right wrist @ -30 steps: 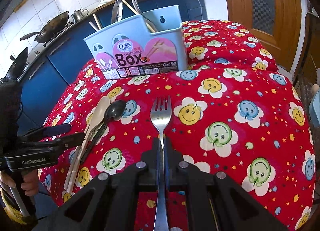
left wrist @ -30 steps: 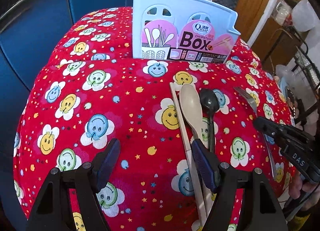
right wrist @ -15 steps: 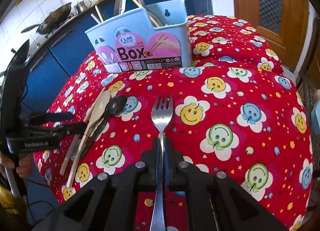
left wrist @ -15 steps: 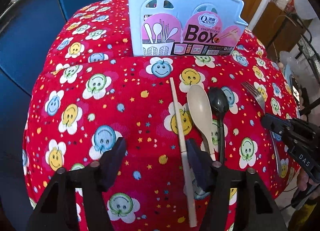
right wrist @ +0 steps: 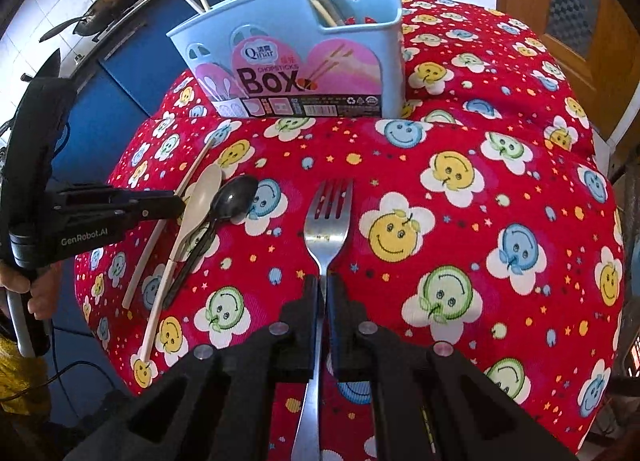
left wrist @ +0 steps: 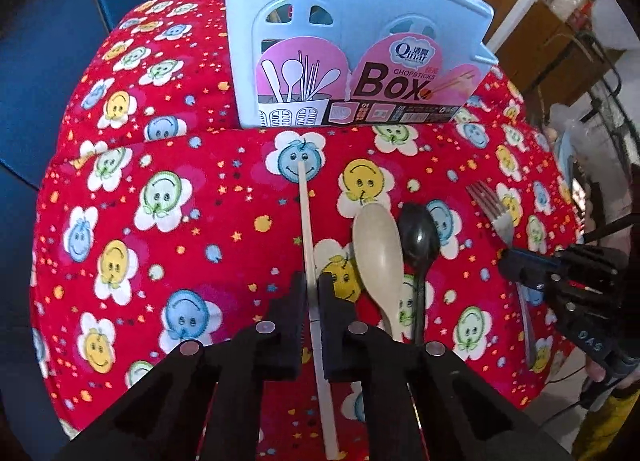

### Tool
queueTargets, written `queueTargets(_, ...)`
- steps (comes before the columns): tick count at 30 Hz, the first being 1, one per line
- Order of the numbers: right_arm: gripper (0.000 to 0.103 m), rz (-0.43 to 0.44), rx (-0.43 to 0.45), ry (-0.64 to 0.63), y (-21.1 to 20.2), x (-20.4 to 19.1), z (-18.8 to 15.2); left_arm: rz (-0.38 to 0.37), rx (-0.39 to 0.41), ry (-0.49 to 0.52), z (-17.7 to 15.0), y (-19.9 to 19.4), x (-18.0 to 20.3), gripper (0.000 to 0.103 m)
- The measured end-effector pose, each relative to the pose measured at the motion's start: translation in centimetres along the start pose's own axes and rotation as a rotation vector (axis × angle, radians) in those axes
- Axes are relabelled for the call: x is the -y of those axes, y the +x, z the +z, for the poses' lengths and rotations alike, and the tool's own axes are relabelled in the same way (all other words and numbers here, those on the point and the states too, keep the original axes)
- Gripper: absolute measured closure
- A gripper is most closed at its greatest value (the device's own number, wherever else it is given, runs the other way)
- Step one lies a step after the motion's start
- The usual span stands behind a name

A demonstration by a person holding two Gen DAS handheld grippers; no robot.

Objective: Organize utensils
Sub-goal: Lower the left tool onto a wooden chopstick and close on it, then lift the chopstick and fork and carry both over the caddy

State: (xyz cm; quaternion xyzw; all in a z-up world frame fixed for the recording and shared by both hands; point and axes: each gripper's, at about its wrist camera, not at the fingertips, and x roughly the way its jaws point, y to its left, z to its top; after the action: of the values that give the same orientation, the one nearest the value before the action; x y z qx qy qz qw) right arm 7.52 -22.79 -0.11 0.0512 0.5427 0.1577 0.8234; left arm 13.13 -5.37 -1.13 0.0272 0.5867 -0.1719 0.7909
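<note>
Red smiley-print cloth covers the tabletop (left wrist: 120,261); both tools loaded.
Left tool (left wrist: 312,289) pinches a pale chopstick (left wrist: 304,213) at centre frame; right tool (right wrist: 323,293) clamps a steel fork (right wrist: 326,221) by its neck. Blue box (right wrist: 320,33) stands upper centre. Risk: thin chopstick pivoting in the pinch, snagging the beige spoon (left wrist: 378,249) just beside it.

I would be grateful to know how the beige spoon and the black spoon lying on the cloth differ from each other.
The beige spoon is pale and matte; the black spoon is dark and glossy, catching highlights. The beige spoon has a longer, narrower oval bowl, while the black spoon's bowl is rounder and shorter. In the right wrist view the beige spoon's handle reaches further toward the camera than the black one's. Both lie side by side, ungripped, bowls toward the blue box.
</note>
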Motion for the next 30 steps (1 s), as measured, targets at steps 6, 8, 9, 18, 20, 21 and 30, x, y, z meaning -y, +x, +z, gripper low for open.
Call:
queueTargets(6, 0.098, 0.016, 0.086, 0.032, -0.3, 0.1, -1.1, -0.105, 0.080, -0.045, -1.7, -0.8, -1.0, 0.098)
queueTargets(8, 0.098, 0.021, 0.119, 0.051, -0.5, 0.2, -1.5, -0.130, 0.113, -0.057, -2.3, -1.2, -1.3, 0.098)
queueTargets(9, 0.098, 0.020, 0.137, 0.058, -0.6, 0.2, -1.8, -0.141, 0.132, -0.066, -2.7, -1.4, -1.4, 0.098)
queueTargets(18, 0.098, 0.058, 0.302, 0.116, -2.1, -0.3, -3.6, -0.172, 0.281, -0.099, -4.9, -3.2, -1.6, 0.098)
queueTargets(20, 0.098, 0.066, 0.343, 0.116, -2.6, -0.5, -3.9, -0.179, 0.319, -0.094, -5.1, -3.8, -1.6, 0.098)
queueTargets(21, 0.098, 0.070, 0.369, 0.109, -2.9, -0.8, -4.1, -0.188, 0.352, -0.088, -5.2, -4.3, -1.5, 0.098)
queueTargets(30, 0.098, 0.079, 0.574, 0.042, -5.6, -2.8, -3.7, -0.208, 0.527, -0.076, -4.8, -7.6, -1.5, 0.098)
